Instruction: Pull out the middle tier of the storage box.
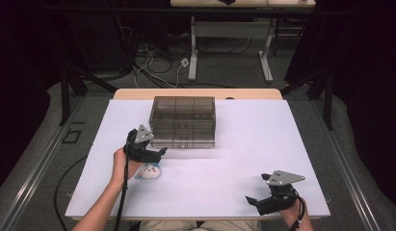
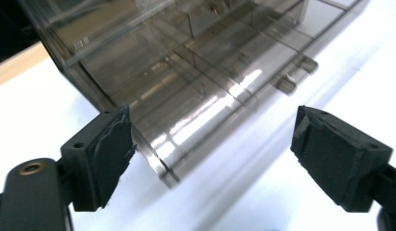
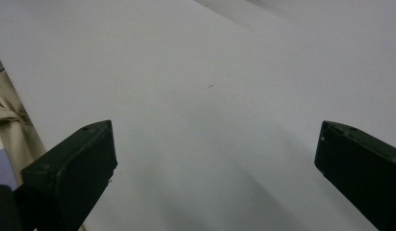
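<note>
- The smoky plastic box (image 1: pixel 182 121), see-through with dividers inside, sits on the white tabletop (image 1: pixel 244 144) toward the far edge, left of centre, its long side running left to right.
- Two small latches (image 2: pixel 297 74) show along the box's near bottom edge in the left gripper view.
- The left hand-held gripper (image 1: pixel 147 147) is right at the box's near-left corner, with the box lying ahead of it and slightly to its right; it's clearly the nearer of the two.
- Its jaws are spread wide in the left gripper view, the box's front edge between and beyond them, and I can't tell whether either pad touches it. Nothing is held.
- Just below that hand, a small white soft toy (image 1: pixel 150 171) with a bit of blue rests on the tabletop, partly tucked under the wrist.
- The right hand-held gripper (image 1: pixel 263 201) sits well apart, near the front-right corner of the tabletop, jaws spread wide, empty, pointing across bare white surface.
- My read: any move on the box falls to the left hand.
</note>
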The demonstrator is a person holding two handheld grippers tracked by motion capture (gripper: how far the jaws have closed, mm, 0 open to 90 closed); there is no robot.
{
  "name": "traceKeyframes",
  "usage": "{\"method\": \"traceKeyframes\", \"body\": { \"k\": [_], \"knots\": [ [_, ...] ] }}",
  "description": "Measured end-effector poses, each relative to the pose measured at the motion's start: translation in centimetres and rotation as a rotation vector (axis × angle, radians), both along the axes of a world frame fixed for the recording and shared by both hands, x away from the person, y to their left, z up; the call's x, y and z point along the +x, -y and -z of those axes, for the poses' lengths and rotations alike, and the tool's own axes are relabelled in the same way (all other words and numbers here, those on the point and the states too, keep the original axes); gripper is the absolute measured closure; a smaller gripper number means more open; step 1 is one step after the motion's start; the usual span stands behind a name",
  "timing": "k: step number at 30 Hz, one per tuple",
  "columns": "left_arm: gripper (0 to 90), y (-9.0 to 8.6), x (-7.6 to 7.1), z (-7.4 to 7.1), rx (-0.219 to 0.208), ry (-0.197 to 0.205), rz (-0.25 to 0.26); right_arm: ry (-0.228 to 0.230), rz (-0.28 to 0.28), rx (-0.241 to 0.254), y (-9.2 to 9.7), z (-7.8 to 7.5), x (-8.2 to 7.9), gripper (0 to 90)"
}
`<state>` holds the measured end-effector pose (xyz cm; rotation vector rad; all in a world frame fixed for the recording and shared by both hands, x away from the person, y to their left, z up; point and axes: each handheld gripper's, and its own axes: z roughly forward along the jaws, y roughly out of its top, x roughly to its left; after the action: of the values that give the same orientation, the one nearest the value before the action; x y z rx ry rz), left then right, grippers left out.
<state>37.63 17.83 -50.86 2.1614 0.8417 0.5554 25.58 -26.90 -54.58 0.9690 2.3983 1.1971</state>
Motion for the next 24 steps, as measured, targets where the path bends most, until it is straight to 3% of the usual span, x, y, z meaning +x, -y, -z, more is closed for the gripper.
{"method": "traceKeyframes", "body": {
  "k": [8, 24],
  "knots": [
    [1.5, -0.5, -1.7, 0.3, 0.067, -0.014, 0.008, 0.006, 0.004, 0.004, -0.1, 0.1, 0.0, 0.4],
    [0.1, -2.3, -5.0, 1.2, 0.05, -0.015, -0.03, -0.003, 0.001, 0.002, -0.2, 0.1, 0.0, 0.4]
  ]
}}
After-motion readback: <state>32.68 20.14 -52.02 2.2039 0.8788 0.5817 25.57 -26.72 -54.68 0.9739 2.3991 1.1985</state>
